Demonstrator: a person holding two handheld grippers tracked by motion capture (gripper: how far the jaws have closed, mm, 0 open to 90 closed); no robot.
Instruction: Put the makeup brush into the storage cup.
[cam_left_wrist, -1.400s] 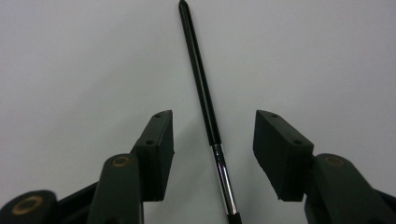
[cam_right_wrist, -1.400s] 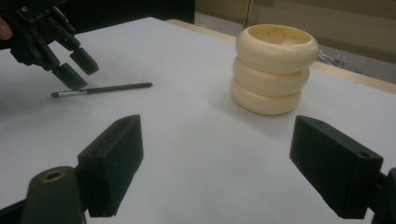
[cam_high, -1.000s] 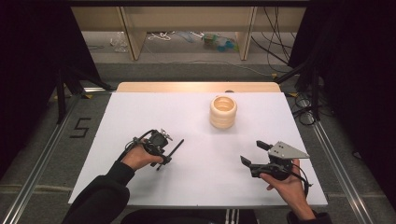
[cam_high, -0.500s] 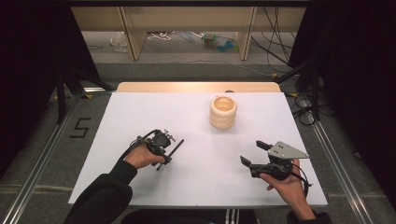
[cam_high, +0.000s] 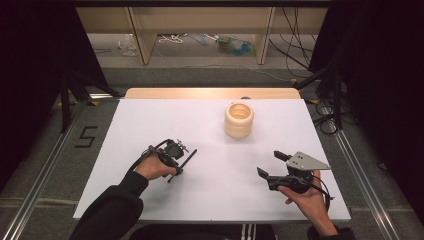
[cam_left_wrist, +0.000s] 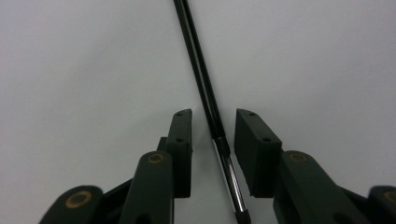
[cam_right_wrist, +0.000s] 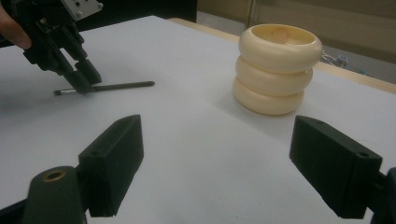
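Here, nearest to me, my left gripper (cam_high: 181, 165) stands over a thin black rod (cam_left_wrist: 205, 88) that lies flat on the white table (cam_high: 150, 120). In the left gripper view the rod runs up between my two black jaws, its shiny metal end low in the frame and its dark length stretching away across the table. The jaws have just been closing in on it, yet a sliver of white still shows on each side of the rod, so the pads (cam_left_wrist: 183, 140) are not pressing on it and I hold nothing there. My right gripper (cam_high: 270, 164) hovers near the table's front right part, well apart from the left one, its jaws spread wide with only bare table between them. In the right gripper view the left gripper (cam_right_wrist: 81, 77) sits at the upper left, tips down on the rod (cam_right_wrist: 116, 86). Farther off, toward the table's far edge, stands a cream holder (cam_high: 239, 120) shaped like three stacked rings, upright, its mouth open at the top.
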